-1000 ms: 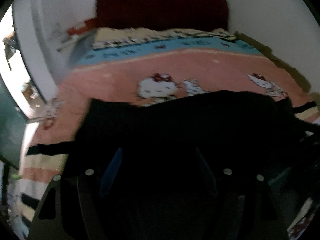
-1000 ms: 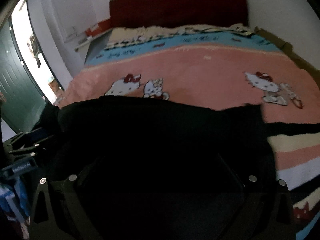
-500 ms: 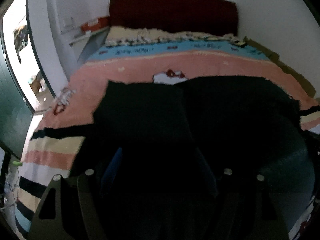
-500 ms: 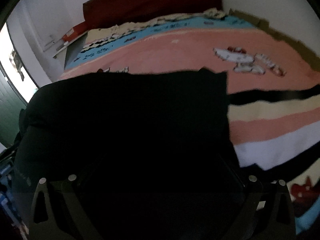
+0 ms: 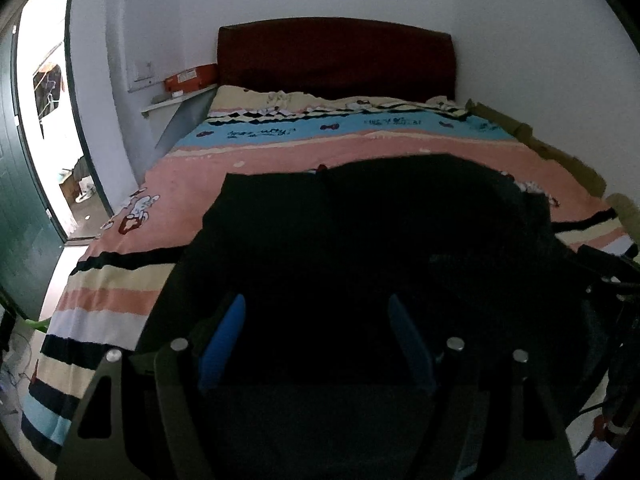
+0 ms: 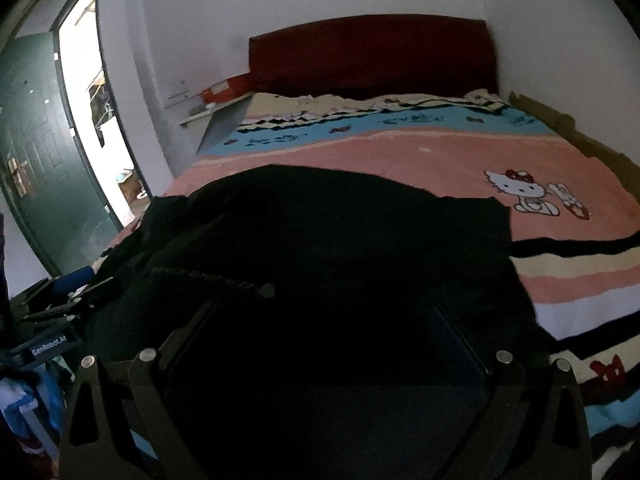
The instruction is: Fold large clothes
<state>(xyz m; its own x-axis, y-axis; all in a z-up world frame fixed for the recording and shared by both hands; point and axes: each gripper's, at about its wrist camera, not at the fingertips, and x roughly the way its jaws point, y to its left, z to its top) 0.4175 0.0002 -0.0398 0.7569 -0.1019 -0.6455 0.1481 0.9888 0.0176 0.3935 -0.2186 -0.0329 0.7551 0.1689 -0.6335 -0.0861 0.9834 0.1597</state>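
A large black garment lies spread on the bed over the pink cartoon-print bedspread; it also fills the near part of the right wrist view. My left gripper is open, its blue fingers wide apart just above the garment's near part. My right gripper is open too, its dark fingers spread over the garment's near edge. Nothing is held. The left gripper also shows at the left edge of the right wrist view.
A dark red headboard stands against the white wall. A shelf with an orange box is left of the bed. A green door stands open at the left. Cardboard lines the bed's right side.
The garment was carried forward and laid down farther up the bed. Both grippers have let it go and now stand open, pulled back a little.
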